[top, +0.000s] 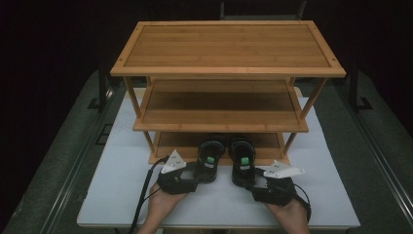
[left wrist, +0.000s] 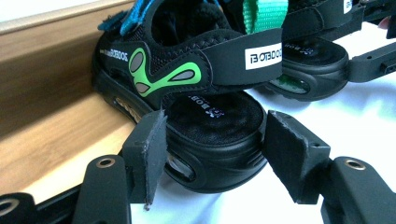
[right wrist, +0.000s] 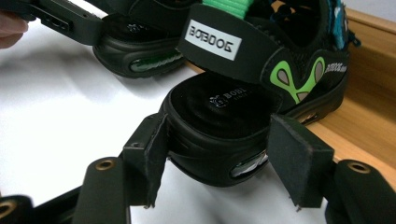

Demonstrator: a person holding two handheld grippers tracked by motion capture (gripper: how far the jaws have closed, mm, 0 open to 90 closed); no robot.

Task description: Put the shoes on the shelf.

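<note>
Two sandals are set at the near edge of the bottom shelf (top: 168, 141) of a wooden rack (top: 229, 48) on a white table (top: 117, 195), dark room behind | left gripper (left wrist: 212, 140) is clamped on the left sandal (left wrist: 187, 70) heel | right gripper (right wrist: 217, 140) is clamped on the right sandal (right wrist: 261, 60) heel; both should be kept level and slid squarely.

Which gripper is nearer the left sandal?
Left. The left gripper has its jaws around the heel of the left sandal; the right gripper is at the right sandal beside it.
</note>
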